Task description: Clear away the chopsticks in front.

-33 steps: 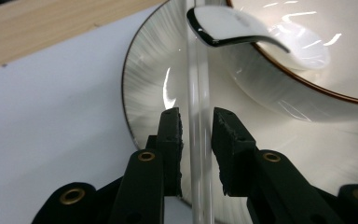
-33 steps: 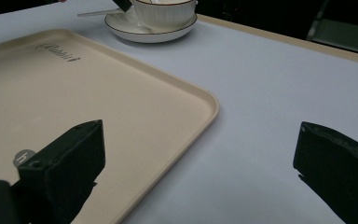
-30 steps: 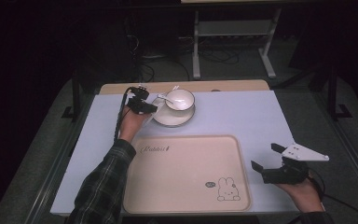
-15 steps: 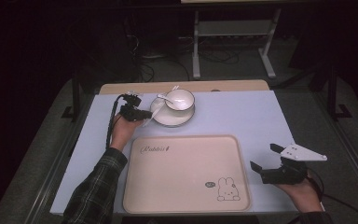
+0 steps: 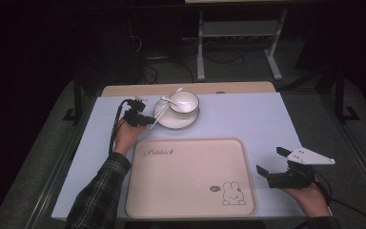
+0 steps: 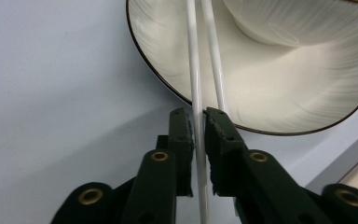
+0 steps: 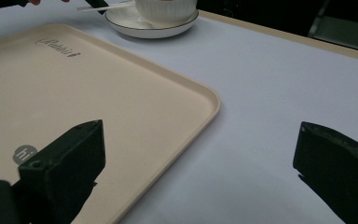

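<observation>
A white bowl [image 5: 184, 102] stands on a dark-rimmed white plate [image 5: 171, 125] at the far middle of the table. Two white chopsticks [image 5: 164, 109] lie slanted over the plate's left rim. My left gripper [image 5: 148, 121] sits low at that rim. In the left gripper view its jaws have just been closing, and the left gripper [image 6: 193, 112] pinches one chopstick [image 6: 193, 70] between its pads. The second chopstick [image 6: 213, 60] ends at the right jaw's tip. My right gripper [image 5: 269, 160] rests open at the near right, and nothing lies between the wide jaws of the right gripper [image 7: 199, 130].
A beige tray [image 5: 190, 176] with a rabbit print lies at the near middle, between my two hands. In the right gripper view the tray's corner [image 7: 205, 100] is just left of the gap between the jaws. A wooden strip runs along the table's far edge.
My left hand has drawn back from beside the bowl to the plate's left rim and sunk lower. Its jaws have narrowed onto the chopstick. The right hand has kept still.
</observation>
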A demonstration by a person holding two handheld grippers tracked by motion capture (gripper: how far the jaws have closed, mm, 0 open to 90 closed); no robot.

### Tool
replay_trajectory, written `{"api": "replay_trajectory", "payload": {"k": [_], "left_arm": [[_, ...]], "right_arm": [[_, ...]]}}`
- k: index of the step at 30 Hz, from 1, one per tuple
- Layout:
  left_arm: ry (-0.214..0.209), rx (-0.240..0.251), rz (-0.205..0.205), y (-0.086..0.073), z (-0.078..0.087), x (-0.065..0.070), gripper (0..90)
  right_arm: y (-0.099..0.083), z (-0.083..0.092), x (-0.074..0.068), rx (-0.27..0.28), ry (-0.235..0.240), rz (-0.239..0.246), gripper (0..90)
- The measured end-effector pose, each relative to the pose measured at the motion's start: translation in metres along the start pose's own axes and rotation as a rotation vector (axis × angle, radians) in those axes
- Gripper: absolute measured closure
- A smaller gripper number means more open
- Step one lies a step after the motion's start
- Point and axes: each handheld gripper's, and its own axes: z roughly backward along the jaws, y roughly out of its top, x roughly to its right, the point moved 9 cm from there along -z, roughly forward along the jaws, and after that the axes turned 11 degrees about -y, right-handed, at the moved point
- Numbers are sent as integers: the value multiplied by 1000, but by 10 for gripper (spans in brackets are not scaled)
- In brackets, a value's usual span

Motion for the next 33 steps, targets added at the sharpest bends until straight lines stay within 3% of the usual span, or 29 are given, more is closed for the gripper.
{"api": "replay_trajectory", "payload": {"k": [11,16,20,24,33], "left_arm": [[8,-5,1,0,0,-1,859],[10,15,12,1,4,-1,864],[-17,40,40,1,14,-1,865],[-10,41,38,-2,22,-4,865],[-2,68,50,-25,51,-14,865]], "right_arm": [[0,1,2,4,-1,-6,14],[0,1,2,4,-2,-7,15],[0,2,2,3,-4,-8,15],[-1,2,3,3,-5,-5,14],[-1,1,2,3,-8,-3,14]]}}
